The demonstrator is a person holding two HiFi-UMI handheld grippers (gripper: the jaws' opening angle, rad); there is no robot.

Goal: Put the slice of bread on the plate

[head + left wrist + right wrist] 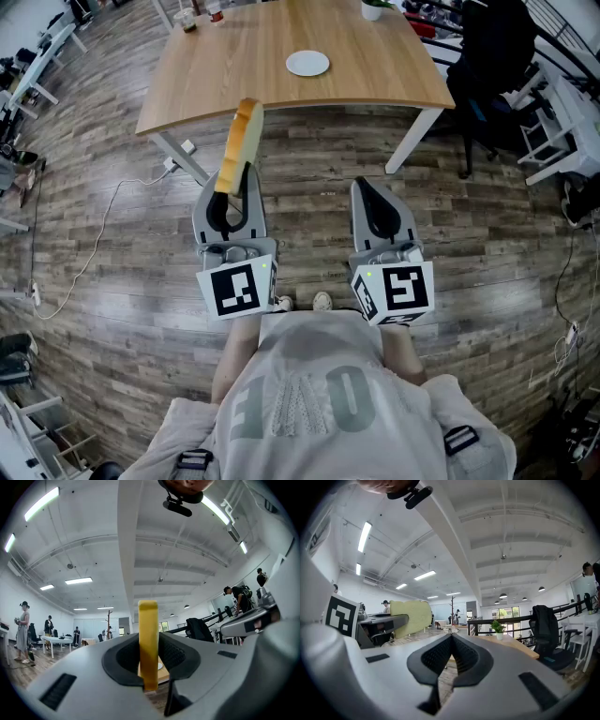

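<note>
The slice of bread point(244, 136) is clamped on edge in the left hand-held gripper point(231, 199), short of the bench point(216, 80) where the plate point(307, 63) is set; the right hand-held gripper point(367, 192) is clenched, empty.

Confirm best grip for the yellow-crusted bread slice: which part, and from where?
Pinch across the two flat faces near one end, coming in edge-on, as the left tool does now. The yellow-crusted bread slice is thin and broad, so the faces probably give the firmest hold, leaving its far end free.
</note>
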